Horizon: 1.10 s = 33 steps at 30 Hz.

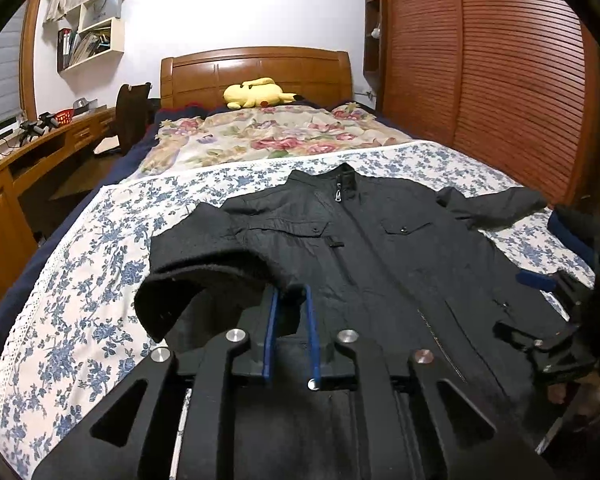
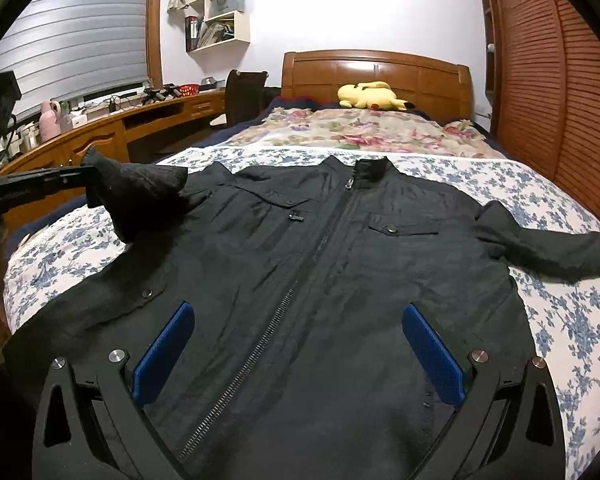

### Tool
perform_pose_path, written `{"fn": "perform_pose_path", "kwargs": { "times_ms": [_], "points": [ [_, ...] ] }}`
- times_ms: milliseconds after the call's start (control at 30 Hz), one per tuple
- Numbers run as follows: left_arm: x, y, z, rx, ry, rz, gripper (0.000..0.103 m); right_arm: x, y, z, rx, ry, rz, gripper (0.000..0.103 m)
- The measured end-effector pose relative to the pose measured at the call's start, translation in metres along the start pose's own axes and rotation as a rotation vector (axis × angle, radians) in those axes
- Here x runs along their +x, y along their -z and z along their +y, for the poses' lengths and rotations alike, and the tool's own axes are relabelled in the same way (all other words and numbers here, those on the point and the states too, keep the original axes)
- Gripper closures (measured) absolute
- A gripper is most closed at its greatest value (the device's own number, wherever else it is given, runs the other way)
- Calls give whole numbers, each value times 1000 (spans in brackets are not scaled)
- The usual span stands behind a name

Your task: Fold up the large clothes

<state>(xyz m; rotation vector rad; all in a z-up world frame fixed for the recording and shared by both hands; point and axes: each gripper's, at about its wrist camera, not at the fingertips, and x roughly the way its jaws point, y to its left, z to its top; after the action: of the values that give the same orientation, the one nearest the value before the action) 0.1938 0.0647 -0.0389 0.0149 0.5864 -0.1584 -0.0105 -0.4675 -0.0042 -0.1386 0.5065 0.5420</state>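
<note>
I have the bed with its blue-flowered white sheet [image 2: 560, 320] carrying the work, and the large black zip-front jacket [image 2: 340, 264] lies front up across the foot end, collar toward the wooden headboard [image 2: 376, 70], zip closed, body flat.

By my reading the fold has only begun. The jacket's sleeve on my left side [image 1: 204, 256] is lifted off the sheet and drawn in over the chest; its cuff is pinched between the blue pads of my left gripper [image 1: 292, 296], the fingers pressed close on the cloth. The other sleeve [image 2: 548, 248] lies stretched out toward the bed's right edge, untouched.

My right gripper [image 2: 300, 316] hovers over the hem near the foot edge, fingers spread wide, holding nothing.

Left to do, I judge: lay this sleeve down, bring in the other, then fold the body.
</note>
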Motion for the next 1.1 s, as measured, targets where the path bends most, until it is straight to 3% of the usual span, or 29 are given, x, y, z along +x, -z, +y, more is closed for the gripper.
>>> {"fn": "perform_pose_path", "kwargs": {
  "times_ms": [267,567,667,767,933,1100],
  "points": [
    [-32,-7,11,-5,44,-55,72,18,-21,16,-64,-56,22,0],
    [-55,-5,55,-27,-60,-108,71,52,-40,55,-150,-163,53,1],
    [-56,-1,71,-51,-63,-103,70,69,-42,74,-191,-215,78,3],
    [-57,6,90,-88,-72,-97,69,92,-44,92,-230,-270,118,8],
    [-57,14,109,-117,-90,-87,68,129,-45,113,-288,-333,203,25],
    [-54,20,119,-123,-114,-76,68,164,-41,122,-361,-311,296,34]
  ]
}}
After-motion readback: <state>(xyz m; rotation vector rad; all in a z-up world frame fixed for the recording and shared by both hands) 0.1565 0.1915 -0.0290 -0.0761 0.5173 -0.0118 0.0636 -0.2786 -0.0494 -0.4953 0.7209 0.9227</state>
